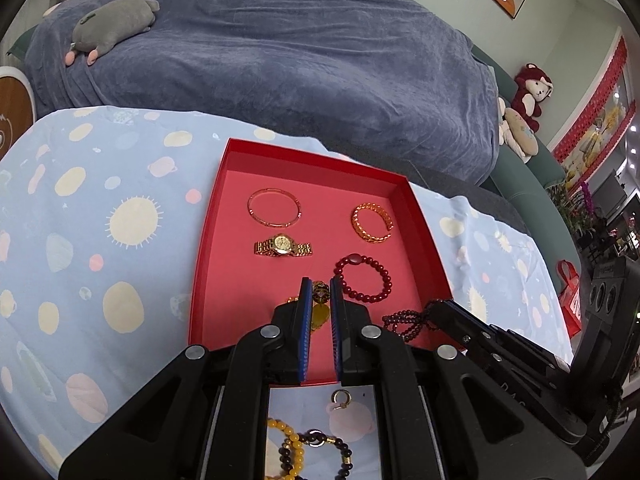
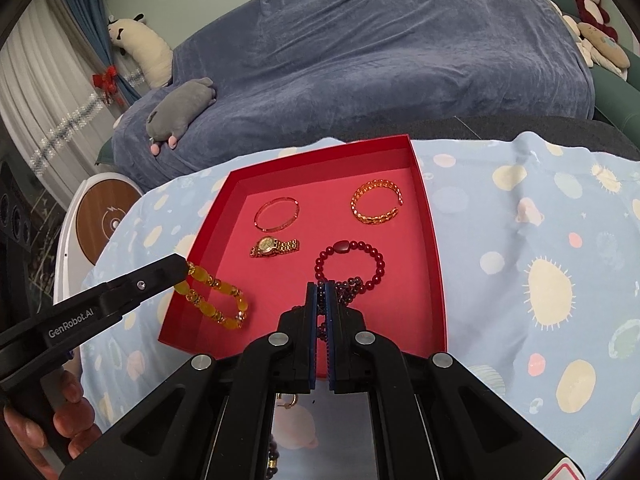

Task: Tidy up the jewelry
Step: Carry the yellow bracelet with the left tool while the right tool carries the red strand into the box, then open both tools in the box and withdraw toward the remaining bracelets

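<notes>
red tray (image 2: 430,240) on patterned cloth (image 2: 540,240) | right gripper (image 2: 322,286) clamped on dark bead strand (image 2: 348,286) at tray's near side | left gripper (image 2: 182,270) pinching yellow bead bracelet (image 2: 218,300) at tray's near-left corner

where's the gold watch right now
The gold watch lies flat in the red tray, left of centre, just below the thin pink bangle.
</notes>
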`<state>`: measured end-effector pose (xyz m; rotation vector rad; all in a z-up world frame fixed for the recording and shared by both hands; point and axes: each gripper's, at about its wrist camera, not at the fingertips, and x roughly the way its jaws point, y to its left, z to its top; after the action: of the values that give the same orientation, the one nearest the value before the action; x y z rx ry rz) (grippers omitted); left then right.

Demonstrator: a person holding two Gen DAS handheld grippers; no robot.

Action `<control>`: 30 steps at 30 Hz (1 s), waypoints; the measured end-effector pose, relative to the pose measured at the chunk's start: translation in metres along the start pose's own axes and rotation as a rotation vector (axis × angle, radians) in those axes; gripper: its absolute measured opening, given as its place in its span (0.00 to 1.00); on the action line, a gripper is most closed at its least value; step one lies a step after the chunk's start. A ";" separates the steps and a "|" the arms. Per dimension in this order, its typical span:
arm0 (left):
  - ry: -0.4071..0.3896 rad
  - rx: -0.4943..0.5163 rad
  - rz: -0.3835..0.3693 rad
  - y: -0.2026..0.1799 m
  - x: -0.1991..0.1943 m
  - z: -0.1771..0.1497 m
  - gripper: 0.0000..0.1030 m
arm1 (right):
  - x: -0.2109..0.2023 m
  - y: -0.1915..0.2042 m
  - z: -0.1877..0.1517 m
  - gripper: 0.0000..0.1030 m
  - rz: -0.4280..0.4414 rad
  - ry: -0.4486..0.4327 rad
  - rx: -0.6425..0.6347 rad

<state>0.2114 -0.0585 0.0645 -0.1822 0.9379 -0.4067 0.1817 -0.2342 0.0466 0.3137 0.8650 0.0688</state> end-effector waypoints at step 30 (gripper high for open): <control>-0.024 -0.093 0.124 0.027 -0.018 -0.028 0.56 | -0.033 -0.002 -0.032 0.35 -0.015 -0.027 0.011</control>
<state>0.1861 -0.0259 0.0528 -0.2121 0.9397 -0.2459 0.1360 -0.2348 0.0511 0.3176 0.8415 0.0458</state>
